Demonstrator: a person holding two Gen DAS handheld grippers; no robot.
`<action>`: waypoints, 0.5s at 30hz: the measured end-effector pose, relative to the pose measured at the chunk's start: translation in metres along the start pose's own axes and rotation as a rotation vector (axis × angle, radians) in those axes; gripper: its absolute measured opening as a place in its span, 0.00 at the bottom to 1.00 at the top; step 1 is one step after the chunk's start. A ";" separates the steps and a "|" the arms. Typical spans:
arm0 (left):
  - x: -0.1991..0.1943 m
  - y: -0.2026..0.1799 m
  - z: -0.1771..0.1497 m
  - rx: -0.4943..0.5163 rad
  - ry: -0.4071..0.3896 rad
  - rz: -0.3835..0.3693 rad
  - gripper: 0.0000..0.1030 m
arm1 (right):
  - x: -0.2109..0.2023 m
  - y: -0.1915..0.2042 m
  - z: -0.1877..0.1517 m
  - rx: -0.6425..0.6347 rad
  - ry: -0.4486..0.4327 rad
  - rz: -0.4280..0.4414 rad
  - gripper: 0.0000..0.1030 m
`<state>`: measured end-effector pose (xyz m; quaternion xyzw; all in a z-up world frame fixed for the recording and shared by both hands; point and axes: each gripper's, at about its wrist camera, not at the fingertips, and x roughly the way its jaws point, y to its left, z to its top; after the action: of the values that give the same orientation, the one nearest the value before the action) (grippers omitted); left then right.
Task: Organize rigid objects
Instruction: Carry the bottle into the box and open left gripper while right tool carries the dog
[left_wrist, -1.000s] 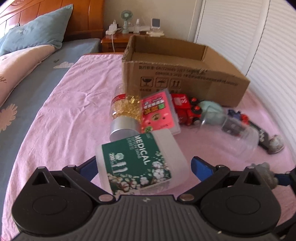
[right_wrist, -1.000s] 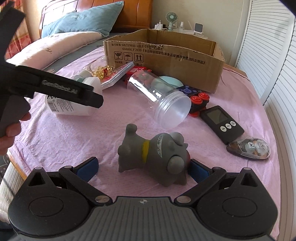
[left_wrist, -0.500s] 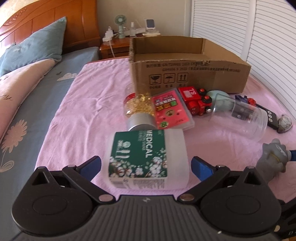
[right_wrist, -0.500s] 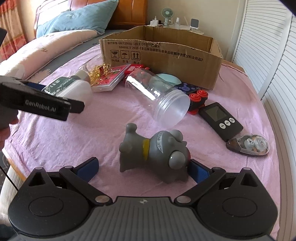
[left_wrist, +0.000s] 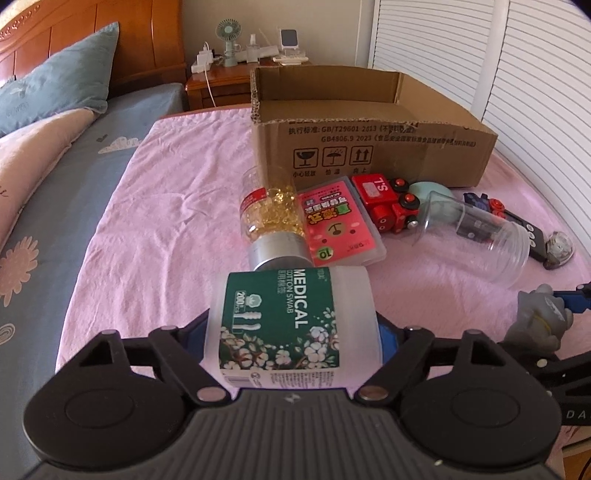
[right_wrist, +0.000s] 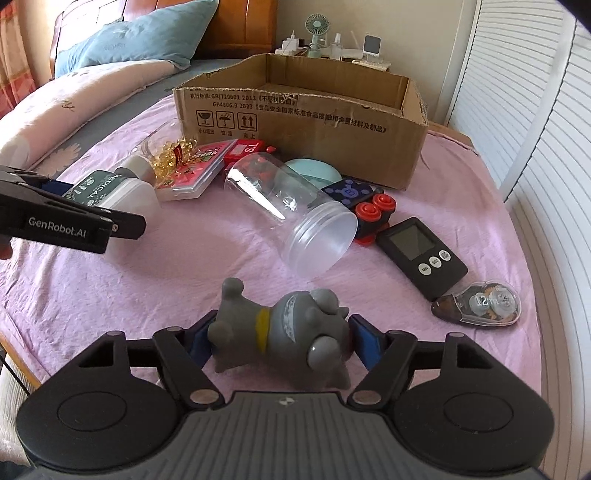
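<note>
White plastic cotton-swab tub (left_wrist: 291, 325) with a green flowered label lies between the left gripper's (left_wrist: 291, 332) jaws, which have just been closing and now clamp its sides. Grey rubber dog toy (right_wrist: 284, 332) lies likewise pinched in the right gripper's (right_wrist: 280, 336) just-narrowed jaws, on the pink bedspread (right_wrist: 184, 266); beyond stands the brown cardboard box (right_wrist: 306, 110).

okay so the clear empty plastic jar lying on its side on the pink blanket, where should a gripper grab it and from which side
Grip the clear jar across its round body, near the middle, coming down from above with the fingers straddling its width. It lies on its side, open mouth toward the grey toy, so the curved walls offer two opposite faces. The smooth wall may slip or flex, so close gently. Avoid the end beside the red toy train, where fingers have little room.
</note>
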<state>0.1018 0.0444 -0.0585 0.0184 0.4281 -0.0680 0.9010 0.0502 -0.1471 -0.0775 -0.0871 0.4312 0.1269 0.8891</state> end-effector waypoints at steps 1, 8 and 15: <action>0.000 0.001 0.001 0.003 0.006 -0.008 0.80 | 0.000 -0.001 0.000 0.001 0.003 0.003 0.75; -0.012 0.004 0.004 0.049 0.032 -0.033 0.80 | -0.011 -0.006 0.005 -0.008 -0.004 0.037 0.75; -0.035 0.003 0.008 0.108 0.069 -0.080 0.80 | -0.029 -0.016 0.013 -0.033 -0.026 0.067 0.75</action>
<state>0.0859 0.0500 -0.0265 0.0523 0.4551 -0.1260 0.8799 0.0473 -0.1631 -0.0458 -0.0854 0.4201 0.1648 0.8883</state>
